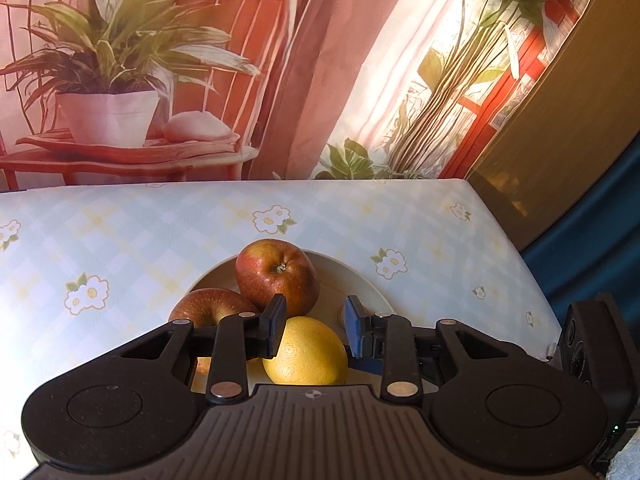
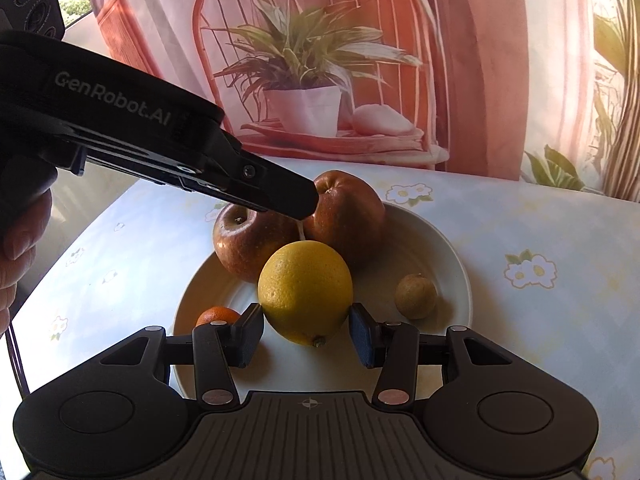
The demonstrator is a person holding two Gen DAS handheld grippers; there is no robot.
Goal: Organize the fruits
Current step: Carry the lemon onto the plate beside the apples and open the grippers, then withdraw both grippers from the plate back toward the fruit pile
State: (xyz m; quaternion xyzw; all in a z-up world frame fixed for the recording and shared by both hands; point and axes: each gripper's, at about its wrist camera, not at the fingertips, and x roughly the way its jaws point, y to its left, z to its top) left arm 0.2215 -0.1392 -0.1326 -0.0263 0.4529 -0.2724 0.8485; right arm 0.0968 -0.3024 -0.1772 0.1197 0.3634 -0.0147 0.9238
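Note:
A cream plate (image 2: 448, 248) on the flowered tablecloth holds two red apples (image 2: 348, 212) (image 2: 248, 240), a large yellow citrus (image 2: 306, 288), a small brown kiwi (image 2: 416, 295) and a small orange (image 2: 218, 316). My right gripper (image 2: 306, 338) is open, its pads (image 2: 250, 336) on either side of the yellow citrus at the plate's near side. My left gripper (image 1: 316, 330) is open above the plate, over the yellow citrus (image 1: 310, 354) and near the apples (image 1: 278, 276) (image 1: 210, 312). It reaches in from the left in the right wrist view (image 2: 296, 198).
The table's right edge (image 1: 516, 252) drops off close to the plate (image 1: 360, 280). A printed backdrop with a potted plant (image 2: 304, 92) stands behind the table. A hand (image 2: 20, 240) holds the left gripper at the left edge.

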